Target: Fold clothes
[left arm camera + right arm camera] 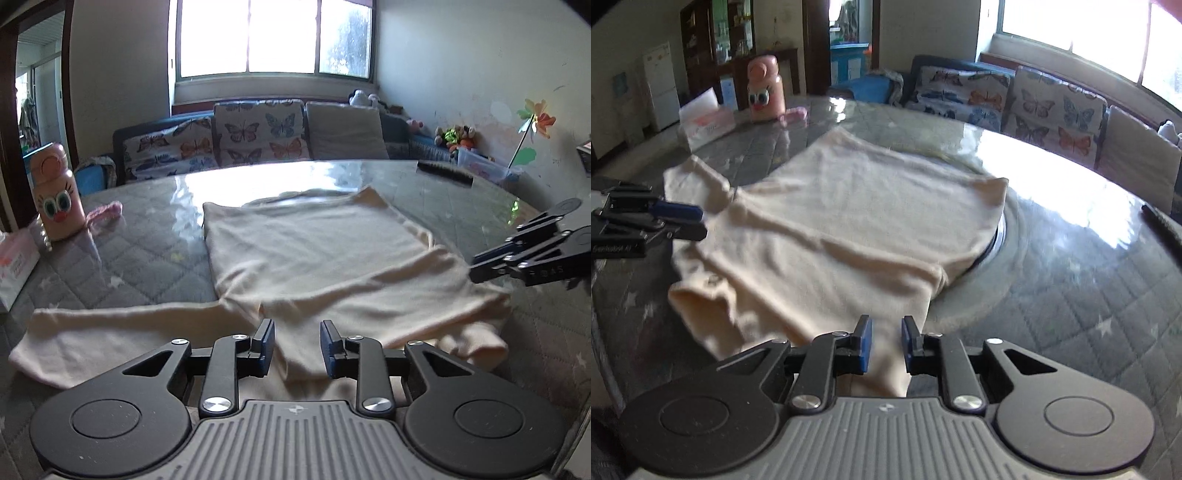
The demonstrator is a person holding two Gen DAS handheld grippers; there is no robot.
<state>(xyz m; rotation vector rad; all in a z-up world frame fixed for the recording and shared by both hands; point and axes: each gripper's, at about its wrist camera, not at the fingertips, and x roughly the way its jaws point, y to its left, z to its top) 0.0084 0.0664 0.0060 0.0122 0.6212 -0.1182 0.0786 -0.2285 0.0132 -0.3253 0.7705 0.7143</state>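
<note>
You had the cream shirt (317, 243) lying flat on the glass-topped surface (155, 236), one sleeve stretched out to the side and the other already laid across the body. Your left hand-held gripper (297, 345) stood with its jaws parted to a moderate gap, the near edge of the cloth showing between them but not pinched. Your right hand-held gripper (886, 341) was likewise parted, narrower, over a strip of cloth at its own edge, and I could not tell whether the pads touched it.

The risk, as I judged it, was in the grip: if you closed on the top layer alone, the fold would have lifted unevenly and dragged the layer beneath out of line. The glass looked slick, so a sideways pull might have slid the whole garment rather than folded it. The folded sleeve lay loose and could have slipped off. The pink bottle (57, 195) and the tissue box (16, 266) stood near the outstretched sleeve (110, 328); a wide swing could have caught them.
</note>
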